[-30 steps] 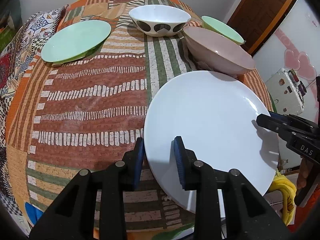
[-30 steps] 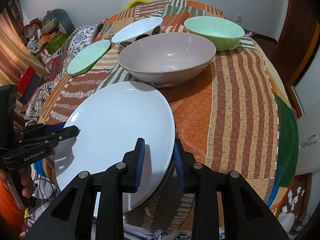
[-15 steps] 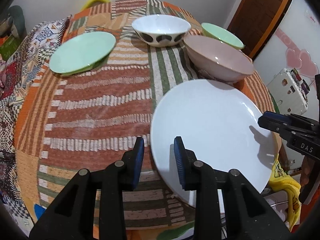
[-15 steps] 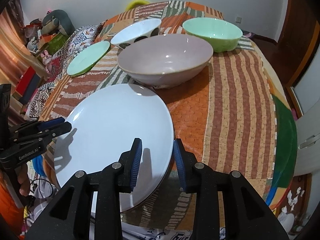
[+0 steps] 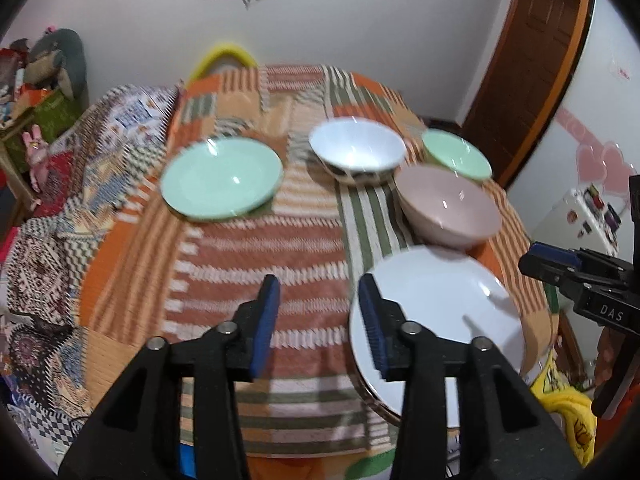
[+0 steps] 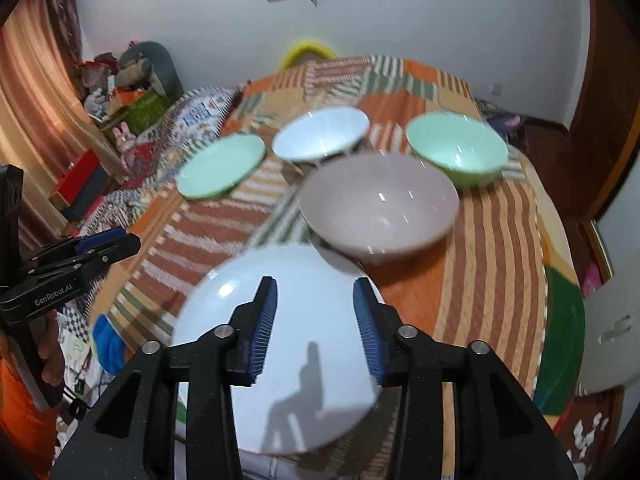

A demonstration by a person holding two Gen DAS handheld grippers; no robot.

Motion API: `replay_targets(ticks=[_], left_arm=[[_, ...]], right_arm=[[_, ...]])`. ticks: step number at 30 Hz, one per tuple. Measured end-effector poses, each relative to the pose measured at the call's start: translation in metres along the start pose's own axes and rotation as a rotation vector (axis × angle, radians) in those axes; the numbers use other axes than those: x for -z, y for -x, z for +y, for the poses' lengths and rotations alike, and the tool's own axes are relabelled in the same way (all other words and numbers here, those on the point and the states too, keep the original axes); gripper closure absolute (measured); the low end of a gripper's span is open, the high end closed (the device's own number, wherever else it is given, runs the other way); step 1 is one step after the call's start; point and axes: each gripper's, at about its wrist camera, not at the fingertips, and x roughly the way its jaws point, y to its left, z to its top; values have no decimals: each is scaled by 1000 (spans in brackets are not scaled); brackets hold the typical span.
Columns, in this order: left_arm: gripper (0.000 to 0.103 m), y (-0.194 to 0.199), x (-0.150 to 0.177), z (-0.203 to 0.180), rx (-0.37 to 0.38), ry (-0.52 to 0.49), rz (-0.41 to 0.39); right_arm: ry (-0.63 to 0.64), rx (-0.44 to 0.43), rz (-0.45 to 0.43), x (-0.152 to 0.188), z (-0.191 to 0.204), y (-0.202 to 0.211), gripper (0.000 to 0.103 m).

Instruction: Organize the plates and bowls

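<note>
The white plate (image 6: 304, 344) lies flat at the near edge of the table (image 5: 248, 264), on the striped patchwork cloth, with part of its rim hanging past the table's edge. Both grippers hang above it with nothing in them. The left gripper (image 5: 318, 320) has its blue-padded fingers (image 5: 267, 320) spread and opening wider; only bare cloth shows between them, and the plate sits off to their right, its rim passing behind the right-hand finger. The right gripper (image 6: 314, 326) is opening as well, fingers apart, and the plate shows through the gap below them, the pads not touching it; the gripper's shadow falls on the plate. Just behind the plate stands the pink bowl (image 6: 378, 206), its base near the plate's far rim. Further back are the green bowl (image 6: 456, 152) to the right, the white bowl (image 6: 320, 136) with dark patches in the middle, and the green plate (image 5: 222, 178) well off to the left. Both views are blurred. A person's hand (image 6: 50, 356) grips the left gripper's handle at the left side of the right view.
</note>
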Motion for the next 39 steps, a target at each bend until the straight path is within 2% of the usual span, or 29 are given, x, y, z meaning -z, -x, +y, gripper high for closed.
replay_targets(ticks=[7, 12, 17, 19, 21, 27, 32, 39], left_arm=[[42, 21, -19, 30, -69, 34, -86], [36, 24, -32, 54, -116, 53, -112], [30, 22, -46, 80, -165, 79, -139], [22, 19, -50, 91, -179, 96, -149], [19, 14, -54, 103, -188, 117, -154], [18, -16, -62, 134, -209, 146, -115], [18, -51, -70, 159, -203, 167, -57], [18, -96, -77, 188, -180, 207, -16]], right_arm=[[8, -60, -65, -30, 18, -2, 63], [30, -80, -119, -53, 34, -8, 52], [41, -100, -123, -72, 44, -22, 51], [43, -110, -117, -79, 49, -31, 51], [47, -117, -100, -85, 54, -45, 51], [50, -137, -22, -95, 62, -90, 51], [67, -132, 33, -98, 71, -122, 51], [102, -117, 84, -111, 85, -158, 51]])
